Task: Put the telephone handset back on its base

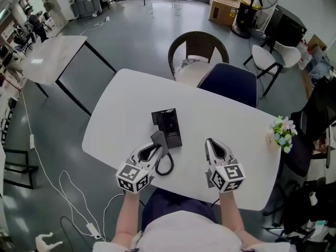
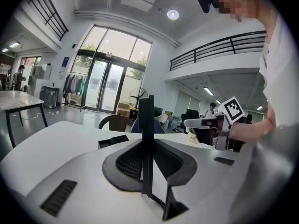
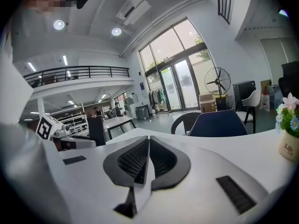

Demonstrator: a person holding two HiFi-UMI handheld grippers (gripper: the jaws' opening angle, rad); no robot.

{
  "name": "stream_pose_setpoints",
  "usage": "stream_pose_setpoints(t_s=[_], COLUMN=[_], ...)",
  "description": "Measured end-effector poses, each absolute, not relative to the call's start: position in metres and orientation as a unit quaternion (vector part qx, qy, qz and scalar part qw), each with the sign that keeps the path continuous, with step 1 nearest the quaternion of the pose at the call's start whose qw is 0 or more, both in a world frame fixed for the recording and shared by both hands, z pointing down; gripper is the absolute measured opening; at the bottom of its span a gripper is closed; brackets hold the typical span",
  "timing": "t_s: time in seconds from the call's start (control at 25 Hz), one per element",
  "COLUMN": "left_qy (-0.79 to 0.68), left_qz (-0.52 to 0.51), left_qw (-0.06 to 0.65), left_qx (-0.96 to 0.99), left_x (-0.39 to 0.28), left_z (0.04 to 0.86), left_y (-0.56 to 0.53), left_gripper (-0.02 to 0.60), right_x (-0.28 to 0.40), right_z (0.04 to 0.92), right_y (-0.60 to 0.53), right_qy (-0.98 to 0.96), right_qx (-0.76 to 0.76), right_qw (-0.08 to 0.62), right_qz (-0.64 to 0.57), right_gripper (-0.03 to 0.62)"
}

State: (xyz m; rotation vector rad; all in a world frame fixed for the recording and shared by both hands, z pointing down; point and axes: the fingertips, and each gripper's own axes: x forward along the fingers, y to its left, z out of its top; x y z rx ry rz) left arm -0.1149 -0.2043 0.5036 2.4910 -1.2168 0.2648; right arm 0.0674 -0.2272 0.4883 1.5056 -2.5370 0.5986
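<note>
Your left tongs point(image 1: 156, 148) are narrowed onto the telephone handset point(image 2: 146, 120), which stands up between the pads as a thin dark slab seen edge-on. Its coiled cord point(image 1: 166, 165) loops on the bench point(image 1: 226, 114) just right of that gripper. The base point(image 1: 169, 124) lies just beyond the tips, a little to the right, with its long axis running near to far, so the handset must be laid flat along that line. Your right tongs point(image 1: 212, 143) are pressed together with nothing between them, and they sit farther from the base. No brand reads on the phone. The flower pot point(image 3: 287, 148) at far right seems to say "Life".
</note>
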Motion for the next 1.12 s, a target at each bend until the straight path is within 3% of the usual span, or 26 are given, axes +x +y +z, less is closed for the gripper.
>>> stream_pose_setpoints(t_s=[0.32,1.12], left_qy=[-0.4,-0.336], left_qz=[0.131,0.081], left_qw=[0.21,0.322], left_qx=[0.883,0.881], left_x=[-0.122,-0.14], left_z=[0.528,0.572], left_y=[-0.215,-0.264], left_gripper=[0.08,0.08], right_x=[0.057,0.045], right_z=[0.486,0.494], right_y=[-0.225,-0.221], right_qy=[-0.836,-0.824], right_qx=[0.507,0.521], right_qw=[0.069,0.088], right_qz=[0.197,0.204], right_gripper=[0.038,0.038])
